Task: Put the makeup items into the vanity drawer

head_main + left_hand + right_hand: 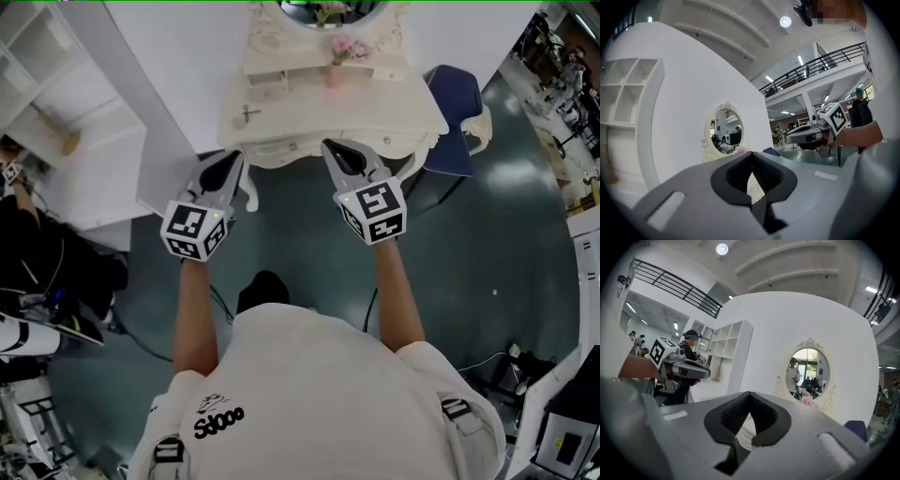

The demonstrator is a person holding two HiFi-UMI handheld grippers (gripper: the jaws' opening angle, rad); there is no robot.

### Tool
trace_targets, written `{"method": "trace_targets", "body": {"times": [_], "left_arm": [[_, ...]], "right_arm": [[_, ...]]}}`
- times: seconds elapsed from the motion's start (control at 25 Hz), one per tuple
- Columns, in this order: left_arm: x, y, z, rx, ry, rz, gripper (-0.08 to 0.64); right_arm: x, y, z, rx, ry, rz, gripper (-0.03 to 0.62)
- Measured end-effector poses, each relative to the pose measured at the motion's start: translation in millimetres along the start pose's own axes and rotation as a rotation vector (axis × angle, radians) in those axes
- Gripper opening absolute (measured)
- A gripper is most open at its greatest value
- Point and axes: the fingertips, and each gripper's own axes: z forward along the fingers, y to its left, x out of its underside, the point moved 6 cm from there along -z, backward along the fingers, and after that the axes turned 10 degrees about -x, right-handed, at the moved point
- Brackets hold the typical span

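Presently left gripper (pixel 232 159), right gripper (pixel 332 147) closed; one vanity (pixel 291 127), seemingly one vase (pixel 335 75).

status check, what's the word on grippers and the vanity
Left gripper shut, empty; right gripper shut, empty. Both short of the vanity, nothing picked up. Blue chair off its right side, not in the way.

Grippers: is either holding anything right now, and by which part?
Nothing is held. The left gripper and right gripper are both shut and empty, in front of the vanity.
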Motion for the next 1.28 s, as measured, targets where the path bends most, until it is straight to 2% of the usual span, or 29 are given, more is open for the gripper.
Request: {"method": "trace_targets", "body": {"times": [0.16,0.28,0.36,0.64,0.84,0.96,1.12,1.28], "left_arm": [[10,11,17,-0.005,0.007,-0.007,0.018],[24,30,41,-0.013,0.027,-0.01,0.018],[33,43,63,-0.005,0.038,-0.006,0.018],[49,97,135,0.057,0.035,-0.037,0.018],[64,146,179,0.045,0.07,-0.06,0.018],[74,170,203,0.051,0.1,-0.061,0.018],[91,203,236,0.046,0.134,-0.071,0.018],[121,225,261,0.06,0.207,-0.066,0.018]], "right_arm": [[-7,0,10,-0.098,-0.093,-0.094,0.0],[-7,-20,29,-0.074,-0.108,-0.082,0.002],[-1,-42,48,-0.05,-0.092,-0.042,0.002],[3,-99,121,-0.076,-0.04,0.04,0.002],[5,-127,172,-0.056,-0.004,0.029,0.002],[10,-135,203,-0.087,0.025,0.021,0.002],[23,-141,254,-0.146,0.121,-0.006,0.002],[42,-149,295,-0.168,0.179,0.05,0.002]]}}
